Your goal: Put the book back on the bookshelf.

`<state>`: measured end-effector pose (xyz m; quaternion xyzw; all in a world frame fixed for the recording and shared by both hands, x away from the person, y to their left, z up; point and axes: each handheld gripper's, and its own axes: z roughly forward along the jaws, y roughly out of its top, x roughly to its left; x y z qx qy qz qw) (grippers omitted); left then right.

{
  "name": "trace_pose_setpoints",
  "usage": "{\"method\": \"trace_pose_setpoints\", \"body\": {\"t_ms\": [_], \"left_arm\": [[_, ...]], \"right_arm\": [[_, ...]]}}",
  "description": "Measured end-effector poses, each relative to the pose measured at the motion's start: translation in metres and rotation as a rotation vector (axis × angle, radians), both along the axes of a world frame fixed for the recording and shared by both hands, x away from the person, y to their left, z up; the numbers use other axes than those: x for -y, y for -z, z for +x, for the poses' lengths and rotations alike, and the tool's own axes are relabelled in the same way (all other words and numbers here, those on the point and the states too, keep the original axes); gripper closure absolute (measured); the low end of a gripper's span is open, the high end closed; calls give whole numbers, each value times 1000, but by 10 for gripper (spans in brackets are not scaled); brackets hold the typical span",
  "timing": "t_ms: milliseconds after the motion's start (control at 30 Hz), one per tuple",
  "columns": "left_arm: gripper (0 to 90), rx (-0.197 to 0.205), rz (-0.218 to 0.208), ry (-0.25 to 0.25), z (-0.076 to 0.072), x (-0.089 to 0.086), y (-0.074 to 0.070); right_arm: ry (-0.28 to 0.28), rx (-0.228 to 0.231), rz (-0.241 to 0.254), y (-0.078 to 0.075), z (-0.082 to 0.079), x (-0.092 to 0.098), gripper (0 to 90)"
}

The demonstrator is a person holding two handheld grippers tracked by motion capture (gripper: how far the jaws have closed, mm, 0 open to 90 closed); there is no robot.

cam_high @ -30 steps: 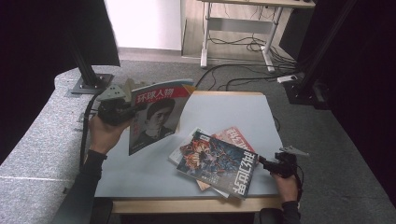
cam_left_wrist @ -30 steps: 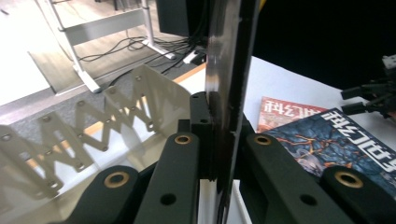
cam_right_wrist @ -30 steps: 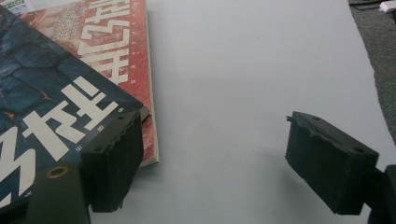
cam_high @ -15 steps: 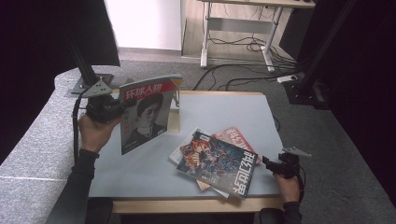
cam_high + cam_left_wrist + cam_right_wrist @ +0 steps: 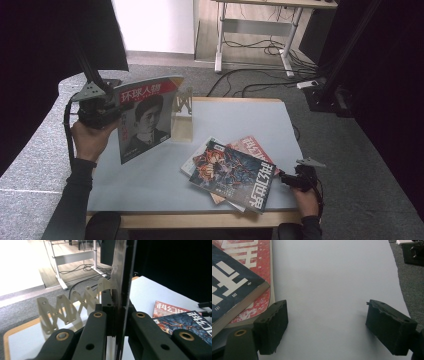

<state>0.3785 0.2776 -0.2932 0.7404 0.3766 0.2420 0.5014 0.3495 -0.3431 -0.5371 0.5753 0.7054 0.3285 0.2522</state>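
Two grippers show from above: the left gripper (image 5: pixel 102 111) clamps a portrait magazine (image 5: pixel 145 117) upright, left of the beige rack (image 5: pixel 182 117); stacked magazines (image 5: pixel 232 172) lie right of it. Its own view shows the rack (image 5: pixel 67 308) behind the pinched cover (image 5: pixel 122 277). The right gripper (image 5: pixel 327 325) gapes wide over bare table (image 5: pixel 332 277).

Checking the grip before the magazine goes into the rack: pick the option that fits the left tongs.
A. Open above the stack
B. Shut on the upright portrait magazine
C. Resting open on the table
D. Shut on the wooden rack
B: the left tongs are clamped on the edge of the portrait magazine, held upright above the table.
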Motion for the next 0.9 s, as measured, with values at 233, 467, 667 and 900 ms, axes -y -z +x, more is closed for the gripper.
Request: {"method": "trace_pose_setpoints", "body": {"t_ms": [233, 467, 667, 900], "left_arm": [[869, -5, -3, -49, 2, -15, -1], [869, -13, -7, -93, 1, -31, -2], [869, -19, -21, -134, 0, -46, 0], [869, -29, -33, -174, 5, -55, 6]], "right_arm": [[6, 9, 2, 1, 0, 0, 161], [7, 14, 4, 2, 0, 0, 160], [7, 16, 5, 2, 0, 0, 159], [7, 16, 5, 2, 0, 0, 159]]}}
